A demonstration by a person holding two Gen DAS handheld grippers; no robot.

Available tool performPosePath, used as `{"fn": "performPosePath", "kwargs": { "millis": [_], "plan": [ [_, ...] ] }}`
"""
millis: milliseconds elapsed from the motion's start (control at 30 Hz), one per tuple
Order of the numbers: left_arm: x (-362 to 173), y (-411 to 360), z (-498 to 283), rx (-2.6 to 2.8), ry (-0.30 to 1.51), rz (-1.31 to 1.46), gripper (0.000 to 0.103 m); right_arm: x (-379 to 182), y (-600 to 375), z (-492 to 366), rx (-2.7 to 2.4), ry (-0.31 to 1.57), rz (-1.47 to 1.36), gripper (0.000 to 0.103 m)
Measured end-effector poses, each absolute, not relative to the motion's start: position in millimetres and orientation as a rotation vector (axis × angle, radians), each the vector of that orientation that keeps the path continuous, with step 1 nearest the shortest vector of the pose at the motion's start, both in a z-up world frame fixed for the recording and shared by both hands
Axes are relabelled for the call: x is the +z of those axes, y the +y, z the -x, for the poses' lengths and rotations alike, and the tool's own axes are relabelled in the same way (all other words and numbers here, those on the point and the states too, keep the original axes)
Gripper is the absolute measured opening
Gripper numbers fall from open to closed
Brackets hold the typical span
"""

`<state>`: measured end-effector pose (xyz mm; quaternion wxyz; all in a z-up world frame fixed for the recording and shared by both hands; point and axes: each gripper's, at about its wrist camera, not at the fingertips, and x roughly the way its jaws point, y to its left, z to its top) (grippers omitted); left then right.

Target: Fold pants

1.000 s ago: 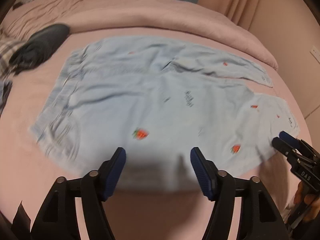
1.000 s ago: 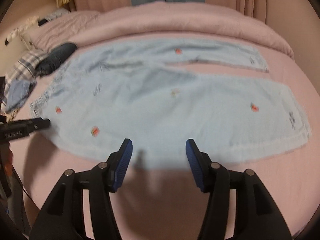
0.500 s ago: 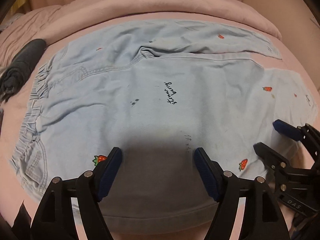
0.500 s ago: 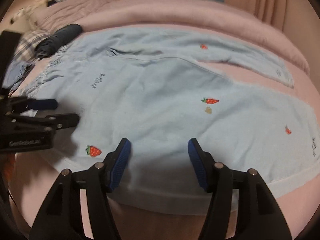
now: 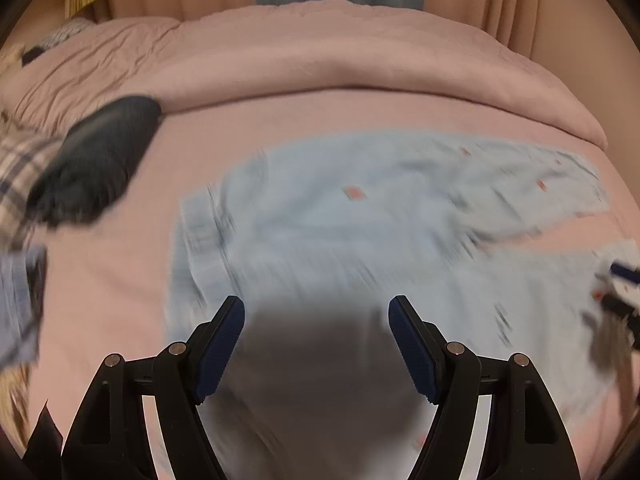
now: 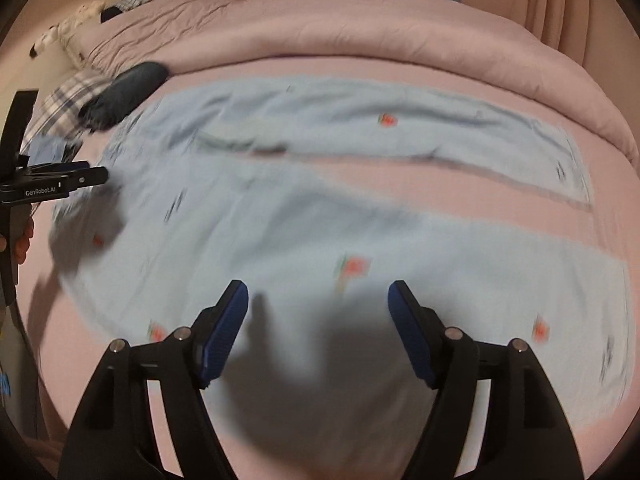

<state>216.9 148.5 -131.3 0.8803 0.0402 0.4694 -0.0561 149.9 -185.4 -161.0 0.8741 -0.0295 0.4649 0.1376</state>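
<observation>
Light blue pants with small strawberry prints lie spread flat on the pink bed, waistband to the left and both legs running right. In the left wrist view the pants are blurred, and the waistband lies just ahead and left of my left gripper. It is open over the cloth with nothing between its fingers. My right gripper hovers over the near leg; its jaws are opening and nothing is between them. Each gripper shows at the edge of the other's view: the left gripper, the right gripper.
A dark garment and a plaid cloth lie past the waistband at the left, with a blue cloth nearer. A rolled pink duvet runs along the bed's far side, curtains behind it. A hand holds the left gripper.
My left gripper has swung left toward the waistband end and pulled back from the cloth. My right gripper has shifted right along the near leg, and its jaws stand wider.
</observation>
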Motion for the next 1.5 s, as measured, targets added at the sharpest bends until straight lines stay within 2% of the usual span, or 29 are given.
{"fn": "performPosePath", "kwargs": {
  "millis": [200,367,733,800,833,867,933,967,1000,1100,1200,1267,1333,1367,1400,1433,1467,1500],
  "plan": [
    [-139.5,176.3,-305.5,-0.174,1.06,-0.085,0.074,-137.5,-166.3,-253.4,0.382,0.853,0.23,0.073],
    [-157.0,195.3,-345.8,-0.214,1.11,-0.019,0.074,-143.3,-140.1,-343.8,0.388,0.874,0.346,0.073],
    [-180.9,191.2,-381.3,-0.405,1.203,-0.107,0.074,-174.8,-106.7,-420.4,0.542,0.984,0.4,0.073],
    [-183.4,188.5,-383.9,-0.415,1.207,-0.123,0.069,-186.3,-105.3,-430.4,0.536,1.044,0.419,0.072],
    [-183.5,187.8,-382.3,-0.423,1.2,-0.13,0.061,-192.5,-105.3,-433.1,0.526,1.071,0.44,0.071],
    [-183.4,186.5,-384.0,-0.428,1.194,-0.136,0.055,-198.5,-104.9,-434.4,0.533,1.098,0.442,0.069],
    [-181.0,183.0,-378.6,-0.437,1.171,-0.149,0.032,-198.0,-106.0,-431.4,0.562,1.097,0.401,0.04],
    [-178.9,181.2,-375.2,-0.425,1.16,-0.158,0.03,-196.1,-104.8,-428.4,0.582,1.089,0.388,0.017],
    [-175.1,179.7,-370.8,-0.409,1.137,-0.166,0.021,-194.2,-101.1,-423.2,0.591,1.073,0.408,0.01],
    [-161.1,188.4,-365.9,-0.39,1.081,-0.12,0.018,-189.8,-79.6,-407.1,0.554,1.018,0.556,0.006],
    [-158.9,200.7,-365.9,-0.367,1.05,-0.055,0.018,-172.3,-78.6,-412.9,0.501,0.953,0.507,0.005],
    [-178.3,195.8,-373.8,-0.3,1.101,-0.087,0.024,-172.5,-75.9,-419.8,0.488,0.961,0.475,0.006],
    [-181.8,195.1,-377.1,-0.264,1.111,-0.059,0.03,-194.8,-59.4,-424.6,0.455,0.998,0.56,0.007],
    [-179.0,196.7,-377.1,-0.261,1.108,-0.047,0.032,-204.8,-50.8,-427.2,0.43,1.007,0.601,0.011],
    [-173.8,200.7,-376.7,-0.268,1.109,-0.032,0.038,-204.1,-49.5,-426.1,0.421,0.994,0.605,0.013],
    [-169.8,204.6,-375.5,-0.264,1.108,-0.029,0.049,-199.6,-48.6,-427.8,0.406,1.001,0.583,0.014],
    [-165.8,211.6,-372.2,-0.257,1.098,-0.031,0.055,-196.6,-49.4,-428.3,0.397,1.017,0.56,0.019],
    [-161.2,220.9,-365.1,-0.261,1.087,-0.031,0.065,-190.9,-56.5,-426.8,0.401,1.021,0.538,0.033]
  ]
}}
